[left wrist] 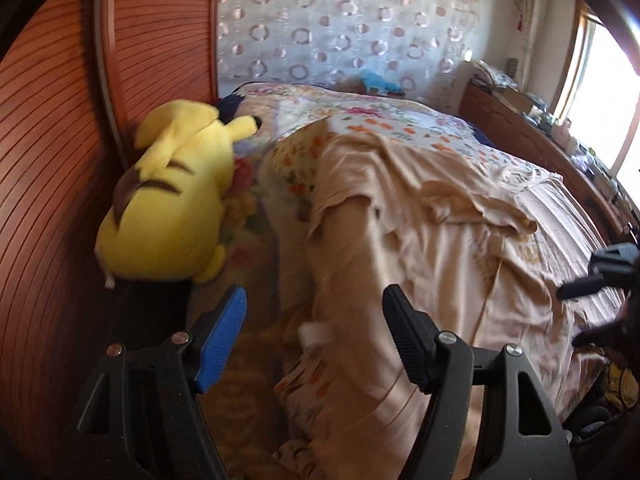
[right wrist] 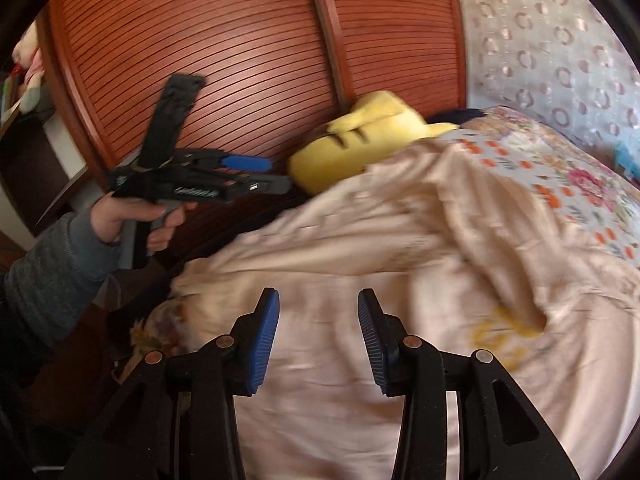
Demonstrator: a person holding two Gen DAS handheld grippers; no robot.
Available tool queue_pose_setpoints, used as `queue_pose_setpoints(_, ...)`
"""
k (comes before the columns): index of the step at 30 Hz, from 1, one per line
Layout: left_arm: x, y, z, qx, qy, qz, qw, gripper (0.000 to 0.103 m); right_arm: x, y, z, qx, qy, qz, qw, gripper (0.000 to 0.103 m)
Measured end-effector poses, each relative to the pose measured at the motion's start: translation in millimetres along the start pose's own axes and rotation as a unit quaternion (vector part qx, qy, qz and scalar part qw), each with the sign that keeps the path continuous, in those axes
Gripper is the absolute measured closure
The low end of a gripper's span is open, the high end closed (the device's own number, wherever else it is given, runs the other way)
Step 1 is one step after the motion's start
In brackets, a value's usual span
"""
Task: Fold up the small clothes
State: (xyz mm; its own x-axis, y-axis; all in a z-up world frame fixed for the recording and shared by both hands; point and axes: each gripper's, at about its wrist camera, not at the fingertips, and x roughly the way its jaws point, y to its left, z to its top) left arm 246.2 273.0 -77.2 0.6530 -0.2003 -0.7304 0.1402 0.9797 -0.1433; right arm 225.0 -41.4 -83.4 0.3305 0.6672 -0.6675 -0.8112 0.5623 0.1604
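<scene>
Bedroom: bed (left wrist: 400, 120) with floral quilt, set against a slatted wooden wardrobe (left wrist: 52, 160) and circle-patterned wallpaper (left wrist: 340, 12).

Item 1, peach garment (left wrist: 420, 232): pale shirt, rumpled, lying across the near part of the quilt, one short sleeve turned toward the wardrobe side; yellow print partly visible near a fold in the right wrist view.

Item 2, left claw (left wrist: 316, 340): fingers spread wide, nothing between them, poised above the garment's near edge.

Item 3, right claw (right wrist: 318, 340): fingers spread, empty, poised over the garment's middle.

Item 4, yellow plush toy (left wrist: 176, 192): lying on the bed beside the wardrobe, just beside the garment's sleeve.

Item 5, window (left wrist: 608, 92): bright, beyond a cluttered wooden ledge (left wrist: 532, 120).
</scene>
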Motion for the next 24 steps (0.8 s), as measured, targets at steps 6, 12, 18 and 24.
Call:
queue_pose_setpoints(6,7.9,32.9,-26.9,-0.043,0.012,-0.018,0.9988,0.032,35.4,42.7,-0.8,-0.016,0.016,0.031,0.999,0.061)
queue_pose_setpoints(12,22.8,50.6,-52.6,-0.087,0.018,-0.033,0.9955,0.032,71.4,75.3,-2.4,-0.042,0.047,0.047,0.997,0.061)
queue_pose_setpoints(18,34.3,67.8,-81.5,-0.130,0.029,-0.038,0.9904,0.032,85.8,92.4,0.9,-0.085,0.043,0.018,0.995,0.061)
queue_pose_setpoints(24,36.9,75.7,-97.1,-0.157,0.028,-0.045,0.9862,0.032,87.2,107.2,-4.4,-0.118,0.042,-0.020,0.992,0.077)
